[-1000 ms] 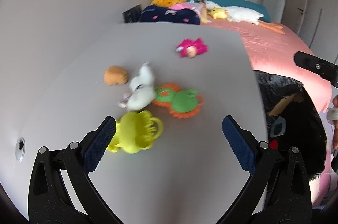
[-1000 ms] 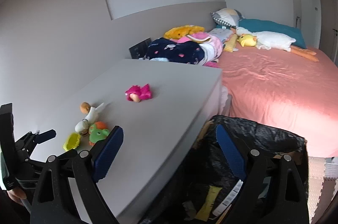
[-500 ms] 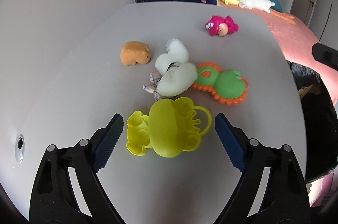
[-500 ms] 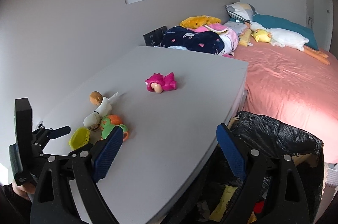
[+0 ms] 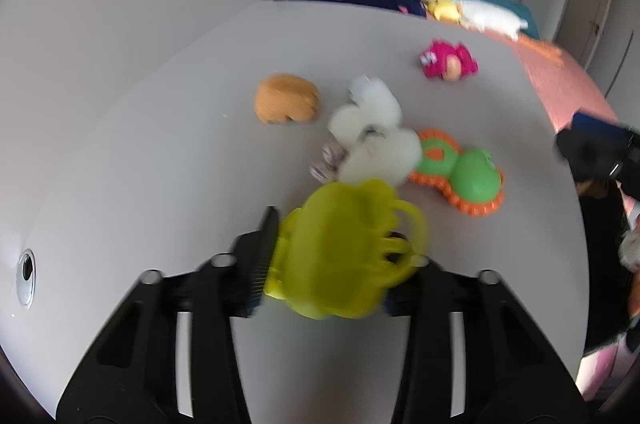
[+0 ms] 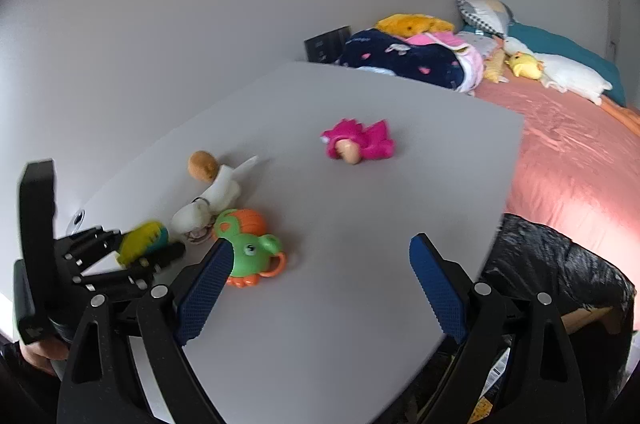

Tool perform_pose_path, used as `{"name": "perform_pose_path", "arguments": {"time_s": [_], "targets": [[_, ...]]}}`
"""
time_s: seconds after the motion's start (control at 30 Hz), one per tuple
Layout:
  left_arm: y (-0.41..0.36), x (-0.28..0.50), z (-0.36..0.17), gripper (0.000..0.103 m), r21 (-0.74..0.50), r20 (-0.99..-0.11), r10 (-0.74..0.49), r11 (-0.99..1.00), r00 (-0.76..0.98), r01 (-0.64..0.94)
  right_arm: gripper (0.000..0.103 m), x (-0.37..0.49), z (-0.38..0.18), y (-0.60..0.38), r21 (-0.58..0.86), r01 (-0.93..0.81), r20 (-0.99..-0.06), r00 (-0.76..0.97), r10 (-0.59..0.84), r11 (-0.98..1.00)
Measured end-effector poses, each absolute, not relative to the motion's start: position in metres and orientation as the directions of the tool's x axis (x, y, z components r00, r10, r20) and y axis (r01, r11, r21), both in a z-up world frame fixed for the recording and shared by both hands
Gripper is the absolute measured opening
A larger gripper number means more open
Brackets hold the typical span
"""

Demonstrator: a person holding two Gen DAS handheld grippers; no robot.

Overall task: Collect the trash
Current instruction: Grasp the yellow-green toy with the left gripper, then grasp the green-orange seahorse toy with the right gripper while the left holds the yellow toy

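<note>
Left gripper [image 5: 332,264]: jaws pinch the yellow toy [image 5: 344,252] from both sides, low over the table [image 5: 140,151]; a side grip suits its flat plastic body, and the picture is blurred, so I cannot tell whether it has left the surface.
Right gripper [image 6: 320,288]: jaws spread, holding nothing, poised over the table's near edge beside the bag [image 6: 560,264], probably kept free for the next item.
Bag: black, open, just off the table's right edge, so a short carry ends each pick.
Green toy [image 5: 464,179]: orange-rimmed, lying flat just beyond the yellow toy; a likely next pick.
White plush [image 5: 376,139]: touching the green toy and close behind the yellow one, so a lift may nudge it.
Brown plush [image 5: 286,99]: to the left, apart from the cluster.
Pink toy [image 5: 448,59]: farther back, alone.
Bed [image 6: 568,151]: pink cover, beyond the table, with pillows and soft toys at its head.
</note>
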State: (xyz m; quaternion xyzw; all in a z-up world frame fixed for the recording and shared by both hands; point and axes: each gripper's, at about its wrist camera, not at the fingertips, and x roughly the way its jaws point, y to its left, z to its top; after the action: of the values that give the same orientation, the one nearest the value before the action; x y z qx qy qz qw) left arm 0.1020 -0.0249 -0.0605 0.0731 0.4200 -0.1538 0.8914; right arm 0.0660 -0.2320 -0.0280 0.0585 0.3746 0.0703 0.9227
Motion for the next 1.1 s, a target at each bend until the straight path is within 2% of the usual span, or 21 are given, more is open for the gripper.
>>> {"name": "perform_pose_path", "arguments": {"time_s": [0.07, 0.57, 0.7, 0.83, 1.1], "targets": [[-0.017, 0.103, -0.058, 0.035, -0.034, -0.768, -0.234, 0.944, 0.596, 0.327, 0.090, 0.072, -0.032, -0.222, 0.147, -0.105, -0.694, 0.698, 0.178, 0.984], [0.032, 0.109, -0.039, 0.035, -0.092, -0.746, -0.202, 0.975, 0.635, 0.201, 0.089, 0.105, -0.059, -0.165, 0.020, -0.243, -0.762, 0.625, 0.172, 0.970], [0.039, 0.111, -0.037, 0.035, -0.114, -0.744, -0.203, 0.977, 0.636, 0.179, 0.080, 0.109, -0.067, -0.154, -0.025, -0.268, -0.767, 0.623, 0.153, 0.963], [0.044, 0.111, -0.033, 0.035, -0.130, -0.739, -0.210, 0.977, 0.640, 0.171, 0.055, 0.109, -0.070, -0.153, -0.016, -0.280, -0.785, 0.598, 0.162, 0.960], [0.038, 0.109, -0.028, 0.035, -0.135, -0.731, -0.226, 0.973, 0.643, 0.188, 0.055, 0.100, -0.068, -0.166, 0.037, -0.236, -0.779, 0.601, 0.176, 0.971]]}}
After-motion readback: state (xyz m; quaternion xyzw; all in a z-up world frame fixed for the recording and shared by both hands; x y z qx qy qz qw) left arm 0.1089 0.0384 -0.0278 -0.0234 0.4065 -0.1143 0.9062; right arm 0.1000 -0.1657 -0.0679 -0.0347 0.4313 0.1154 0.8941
